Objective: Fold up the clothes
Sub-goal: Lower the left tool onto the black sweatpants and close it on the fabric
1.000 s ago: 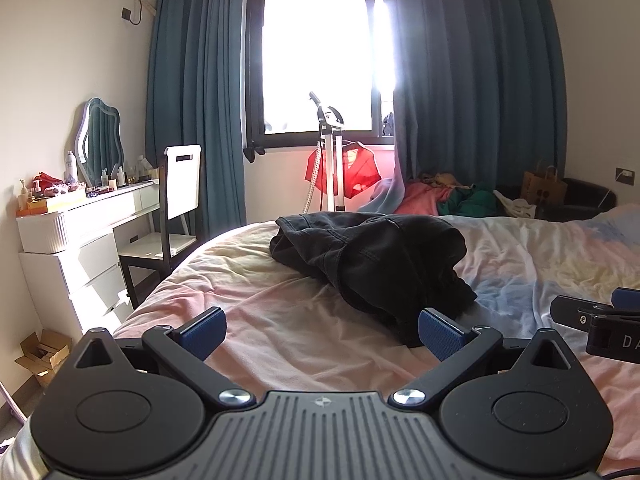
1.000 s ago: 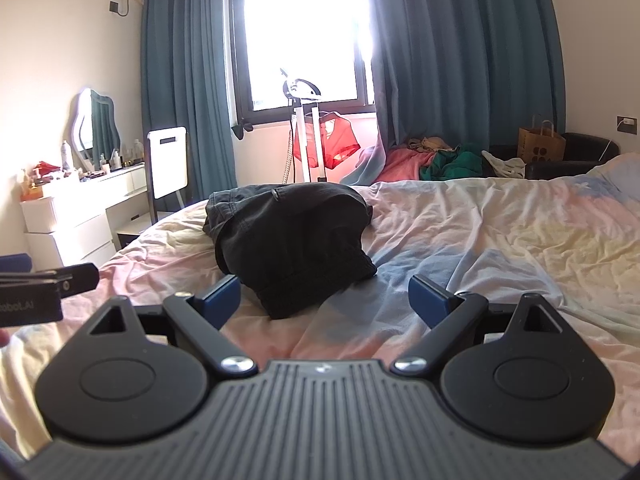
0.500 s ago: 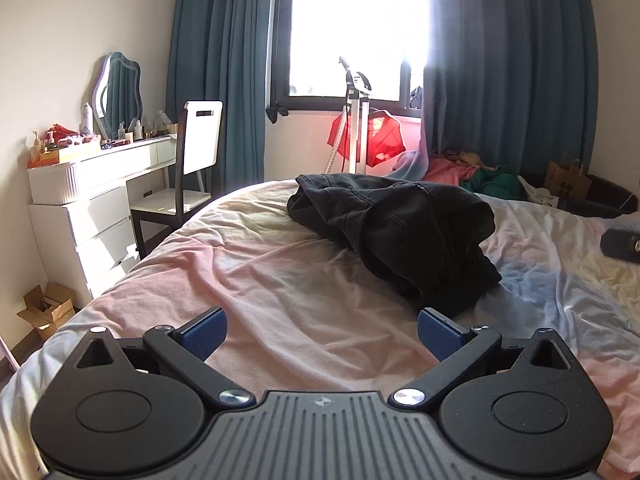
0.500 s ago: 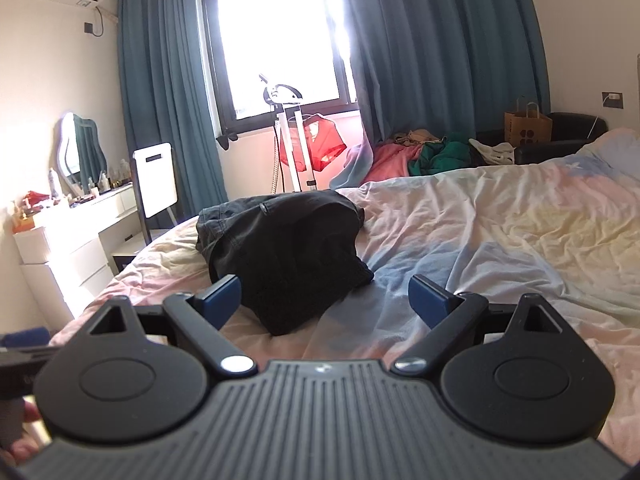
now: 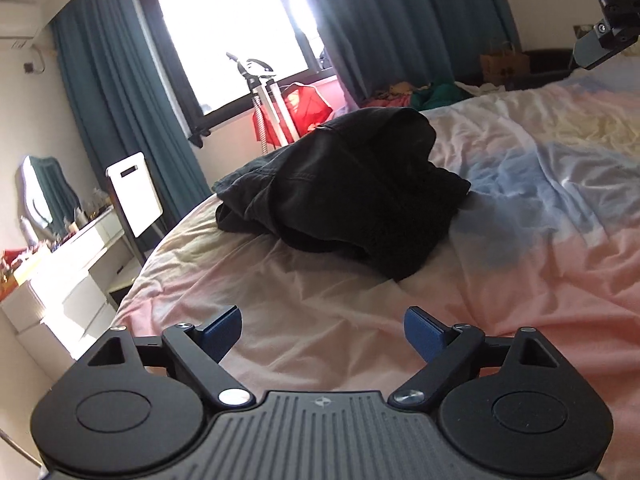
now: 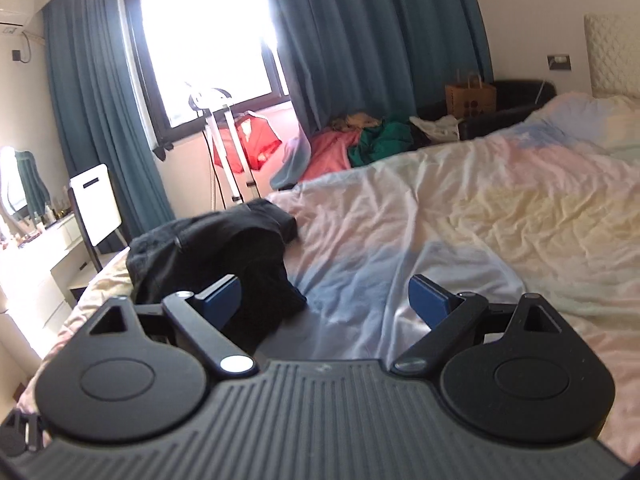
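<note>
A crumpled black garment [image 5: 348,192] lies in a heap on the bed [image 5: 540,208] with a pastel pink, blue and yellow sheet. It also shows in the right wrist view [image 6: 216,256], at the left. My left gripper [image 5: 323,334] is open and empty, over the sheet short of the heap. My right gripper [image 6: 325,300] is open and empty, its left finger [image 6: 220,300] in front of the garment's near edge. Part of the right gripper shows at the top right of the left wrist view [image 5: 608,12].
A white dresser [image 5: 60,276] with a mirror and a white chair [image 5: 134,194] stand left of the bed. A garment steamer stand [image 6: 224,152] and a pile of clothes [image 6: 360,140] are under the window. A paper bag [image 6: 470,98] sits on a black armchair.
Both grippers have tilted and shifted. The left one has moved closer to the garment. The right one has risen and turned right, so the garment now sits at its left.
</note>
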